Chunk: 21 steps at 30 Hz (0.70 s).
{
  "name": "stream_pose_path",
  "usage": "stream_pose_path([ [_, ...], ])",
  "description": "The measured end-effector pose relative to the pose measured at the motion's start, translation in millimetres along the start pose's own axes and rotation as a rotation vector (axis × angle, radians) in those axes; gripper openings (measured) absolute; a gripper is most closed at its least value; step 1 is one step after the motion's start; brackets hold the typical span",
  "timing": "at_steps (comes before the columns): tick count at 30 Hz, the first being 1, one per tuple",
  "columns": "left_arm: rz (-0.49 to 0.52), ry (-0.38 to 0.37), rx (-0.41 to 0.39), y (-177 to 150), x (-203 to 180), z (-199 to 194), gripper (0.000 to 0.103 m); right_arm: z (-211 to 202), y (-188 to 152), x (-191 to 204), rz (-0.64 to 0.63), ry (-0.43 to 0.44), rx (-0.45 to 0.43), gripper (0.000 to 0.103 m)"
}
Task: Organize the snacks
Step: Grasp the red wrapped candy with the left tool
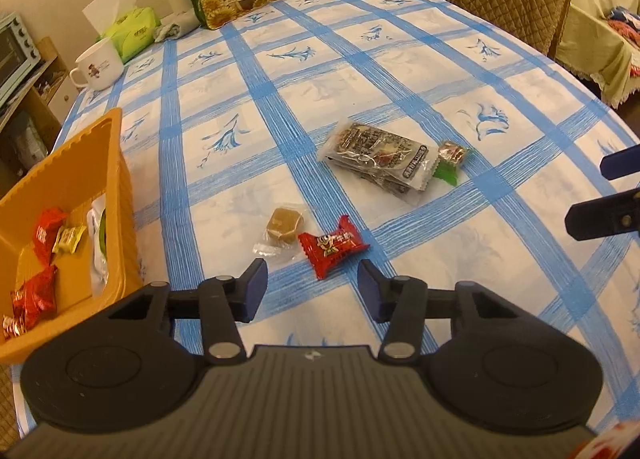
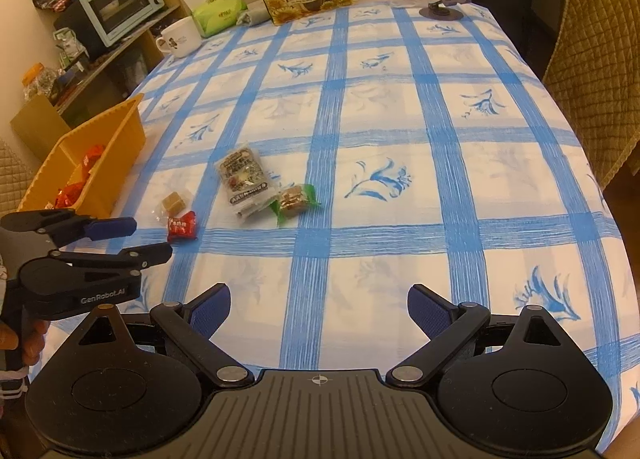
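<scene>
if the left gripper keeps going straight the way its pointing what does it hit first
Most likely the red-wrapped candy, which lies on the tablecloth just ahead of the open left gripper, roughly centred between its fingers. The clear-wrapped brown candy sits slightly left of that line. Depth is hard to judge.

My matt black plastic left gripper (image 1: pixel 312 285) faces a glossy red foil candy (image 1: pixel 333 246), crinkled clear film packets (image 1: pixel 378 157), woven cloth tablecloth (image 1: pixel 400 71), ridged plastic bin (image 1: pixel 72 163).
</scene>
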State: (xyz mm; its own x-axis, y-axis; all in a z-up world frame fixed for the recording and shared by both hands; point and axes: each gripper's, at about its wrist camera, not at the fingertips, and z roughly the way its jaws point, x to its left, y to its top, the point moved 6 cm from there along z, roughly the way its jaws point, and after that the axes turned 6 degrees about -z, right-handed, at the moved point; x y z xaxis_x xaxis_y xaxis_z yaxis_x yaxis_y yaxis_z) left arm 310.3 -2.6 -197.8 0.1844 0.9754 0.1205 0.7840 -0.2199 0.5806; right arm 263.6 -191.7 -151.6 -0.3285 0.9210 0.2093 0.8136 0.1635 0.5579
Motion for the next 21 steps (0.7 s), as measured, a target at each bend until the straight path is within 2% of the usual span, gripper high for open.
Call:
stream_pose_path([
  [6,0.058,0.007,-0.014,9,-4,11,0.043,3,-1,-7,0.025,-0.015,0.009,0.095],
  [12,0.097,-0.015,-0.014,16,-13,19,0.032,7,0,-13,0.042,-0.021,0.018,0.095],
  [17,0.094,-0.054,0.01,16,-18,22,0.022,10,3,-15,0.048,-0.023,0.019,0.095],
  [21,0.066,-0.071,0.017,16,-17,23,0.02,12,5,-16,0.048,-0.023,0.014,0.095],
])
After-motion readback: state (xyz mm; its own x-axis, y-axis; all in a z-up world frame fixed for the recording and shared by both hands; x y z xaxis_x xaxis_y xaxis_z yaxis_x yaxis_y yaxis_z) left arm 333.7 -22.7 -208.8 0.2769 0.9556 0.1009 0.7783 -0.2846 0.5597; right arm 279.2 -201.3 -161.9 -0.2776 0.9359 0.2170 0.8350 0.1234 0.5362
